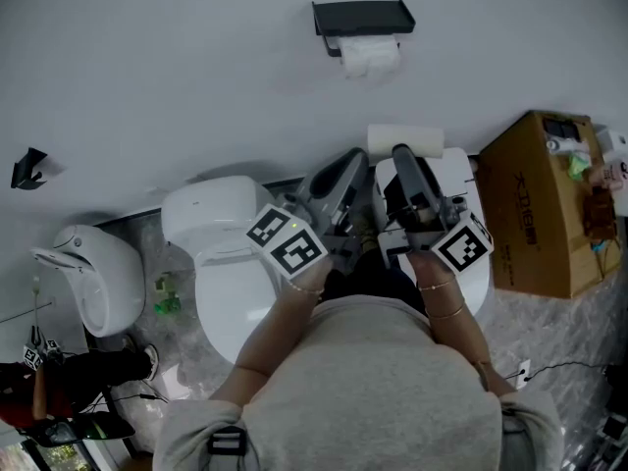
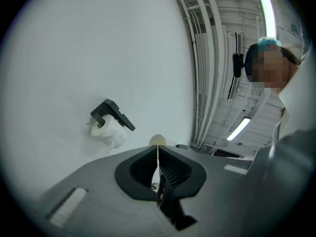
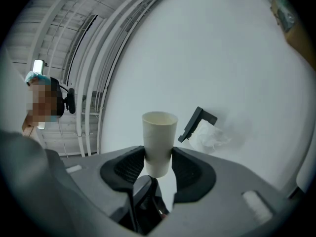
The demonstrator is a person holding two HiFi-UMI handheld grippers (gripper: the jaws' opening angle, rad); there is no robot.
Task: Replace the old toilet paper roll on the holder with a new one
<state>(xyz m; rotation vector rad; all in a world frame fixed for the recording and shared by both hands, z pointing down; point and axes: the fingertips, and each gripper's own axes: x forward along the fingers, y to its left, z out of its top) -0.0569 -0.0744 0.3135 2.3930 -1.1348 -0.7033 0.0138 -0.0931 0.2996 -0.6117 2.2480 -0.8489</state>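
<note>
A black holder [image 1: 362,16] hangs on the white wall with a ragged white paper roll [image 1: 370,57] under it. In the right gripper view the holder [image 3: 197,122] and its roll [image 3: 212,136] lie ahead to the right. My right gripper [image 1: 403,152] is shut on a slim white roll [image 1: 405,140]. That roll [image 3: 159,132] stands upright between the pads [image 3: 183,168], its hollow end up. My left gripper [image 1: 351,158] is shut and empty, close beside the right one. The left gripper view has the holder [image 2: 112,113] far ahead to the left.
A white toilet [image 1: 231,263] stands below my left hand and a white unit [image 1: 461,194] below my right. A cardboard box [image 1: 540,204] sits at the right. A white bin [image 1: 88,273] is at the left, with a black hook [image 1: 27,168] above it on the wall.
</note>
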